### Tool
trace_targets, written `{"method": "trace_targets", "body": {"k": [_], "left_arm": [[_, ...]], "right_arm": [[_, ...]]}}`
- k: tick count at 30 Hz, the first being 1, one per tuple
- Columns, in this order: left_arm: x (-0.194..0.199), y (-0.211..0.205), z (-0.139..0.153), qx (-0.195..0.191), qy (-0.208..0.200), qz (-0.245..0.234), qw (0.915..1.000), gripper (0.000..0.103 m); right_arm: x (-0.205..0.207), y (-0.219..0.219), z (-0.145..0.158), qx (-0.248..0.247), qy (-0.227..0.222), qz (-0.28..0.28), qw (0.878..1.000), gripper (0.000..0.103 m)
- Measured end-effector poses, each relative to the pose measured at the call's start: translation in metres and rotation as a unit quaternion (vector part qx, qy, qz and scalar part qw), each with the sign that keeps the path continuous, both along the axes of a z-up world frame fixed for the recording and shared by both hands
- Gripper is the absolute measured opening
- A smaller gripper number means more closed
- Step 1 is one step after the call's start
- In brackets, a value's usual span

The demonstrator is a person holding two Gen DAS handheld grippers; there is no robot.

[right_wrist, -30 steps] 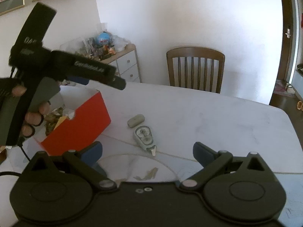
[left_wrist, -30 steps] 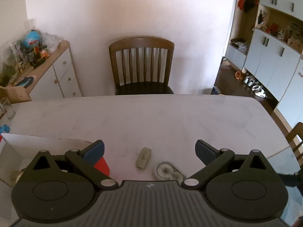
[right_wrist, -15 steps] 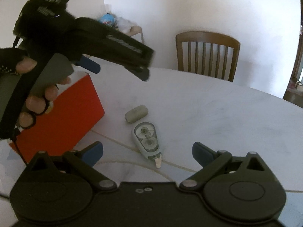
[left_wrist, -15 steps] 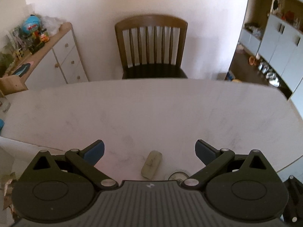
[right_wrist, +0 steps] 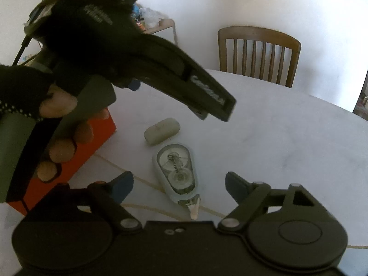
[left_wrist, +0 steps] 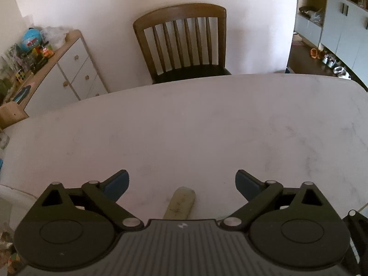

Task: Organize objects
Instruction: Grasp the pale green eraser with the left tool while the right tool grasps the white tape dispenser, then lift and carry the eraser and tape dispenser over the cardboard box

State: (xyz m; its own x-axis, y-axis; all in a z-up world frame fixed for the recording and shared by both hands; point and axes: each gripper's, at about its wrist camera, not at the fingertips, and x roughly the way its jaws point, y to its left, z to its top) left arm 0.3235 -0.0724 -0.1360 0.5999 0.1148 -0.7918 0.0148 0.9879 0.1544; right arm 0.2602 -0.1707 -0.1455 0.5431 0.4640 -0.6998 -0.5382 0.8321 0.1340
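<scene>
A grey-green eraser (right_wrist: 161,131) lies on the white table, and a pale green correction-tape dispenser (right_wrist: 177,170) lies just in front of it, tip toward me. My left gripper (left_wrist: 181,184) is open and empty, hovering right above the eraser (left_wrist: 180,204), which shows between its fingers. In the right wrist view the left gripper's body (right_wrist: 161,69) hangs over the eraser. My right gripper (right_wrist: 178,184) is open and empty, with the correction tape between its fingers. A red box (right_wrist: 76,158) stands at the left.
A wooden chair (left_wrist: 184,43) stands at the table's far edge. A white sideboard (left_wrist: 62,73) with toys and clutter is at the back left. Cabinets and shoes (left_wrist: 331,62) are at the right. The table's far part (left_wrist: 207,119) is bare.
My left gripper has moved right and forward from the red box to over the eraser. My right gripper has moved closer to the correction tape. Both stayed open.
</scene>
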Motion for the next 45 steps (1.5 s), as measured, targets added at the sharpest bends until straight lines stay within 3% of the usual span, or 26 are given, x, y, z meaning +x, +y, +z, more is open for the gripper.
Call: {"method": "trace_targets", "body": {"k": [3, 7, 13, 17, 21, 27, 34, 37, 39, 45], "left_arm": [[0.000, -0.004, -0.006, -0.002, 0.003, 0.000, 1.0000, 0.093], [0.006, 0.000, -0.015, -0.015, 0.018, 0.009, 0.9997, 0.076], [0.010, 0.011, -0.025, -0.031, 0.035, 0.034, 0.9983, 0.065], [0.008, 0.017, -0.027, -0.047, 0.036, 0.042, 0.9973, 0.064], [0.002, 0.019, -0.028, -0.056, 0.032, 0.040, 0.9971, 0.064], [-0.011, 0.026, -0.031, -0.072, 0.016, 0.031, 0.9968, 0.060], [-0.022, 0.020, -0.032, -0.068, -0.001, 0.010, 0.9976, 0.035], [-0.027, 0.017, -0.032, -0.061, -0.004, 0.011, 0.9981, 0.031], [-0.030, 0.014, -0.032, -0.056, -0.006, 0.008, 0.9984, 0.021], [-0.036, 0.012, -0.029, -0.057, -0.006, 0.010, 0.9983, 0.021]], "right_arm": [[0.001, 0.001, -0.005, 0.001, 0.002, 0.000, 1.000, 0.081], [0.001, 0.004, -0.012, -0.002, 0.004, -0.001, 1.000, 0.076], [-0.002, 0.012, -0.018, -0.011, -0.007, 0.001, 1.000, 0.070], [-0.004, 0.017, -0.022, -0.016, -0.007, 0.006, 1.000, 0.065], [-0.009, 0.017, -0.023, -0.019, -0.013, 0.007, 1.000, 0.046], [-0.026, -0.001, -0.025, -0.024, -0.021, -0.007, 0.999, 0.045], [-0.031, -0.024, -0.017, -0.026, -0.011, -0.020, 0.999, 0.045], [-0.033, -0.031, -0.015, -0.027, -0.009, -0.027, 0.999, 0.045], [-0.035, -0.034, -0.014, -0.025, -0.005, -0.034, 0.999, 0.045], [-0.033, -0.042, -0.001, -0.017, -0.003, -0.057, 0.998, 0.045]]}}
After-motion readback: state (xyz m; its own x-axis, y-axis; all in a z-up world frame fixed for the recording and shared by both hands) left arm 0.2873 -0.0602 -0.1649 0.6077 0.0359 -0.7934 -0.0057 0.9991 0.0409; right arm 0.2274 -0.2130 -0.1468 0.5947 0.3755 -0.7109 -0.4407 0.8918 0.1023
